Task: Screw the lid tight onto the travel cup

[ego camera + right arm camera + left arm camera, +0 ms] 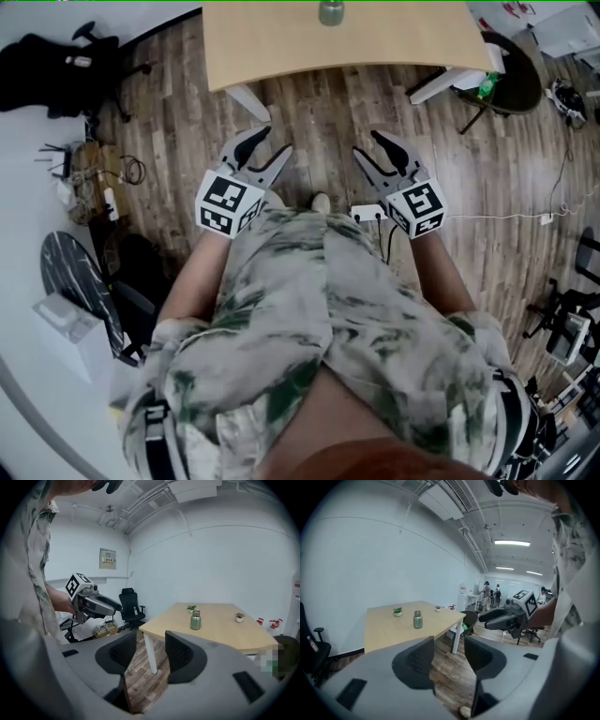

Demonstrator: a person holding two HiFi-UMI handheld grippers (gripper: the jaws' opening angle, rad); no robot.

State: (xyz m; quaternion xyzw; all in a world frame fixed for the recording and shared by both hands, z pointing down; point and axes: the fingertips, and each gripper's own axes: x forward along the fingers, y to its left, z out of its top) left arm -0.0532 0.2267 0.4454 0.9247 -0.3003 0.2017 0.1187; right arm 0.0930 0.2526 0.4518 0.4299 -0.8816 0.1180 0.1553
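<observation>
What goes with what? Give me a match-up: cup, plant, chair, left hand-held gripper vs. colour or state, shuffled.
Things:
1. cup
2. plant
3. chair
4. left hand-held gripper

Colour or state:
A. black, on the floor beside the table
B. jaws apart, nothing between them
C. green, upright on the table
D. leafy, in a small white pot

Pairs: 1-C, 2-D, 3-A, 4-B
</observation>
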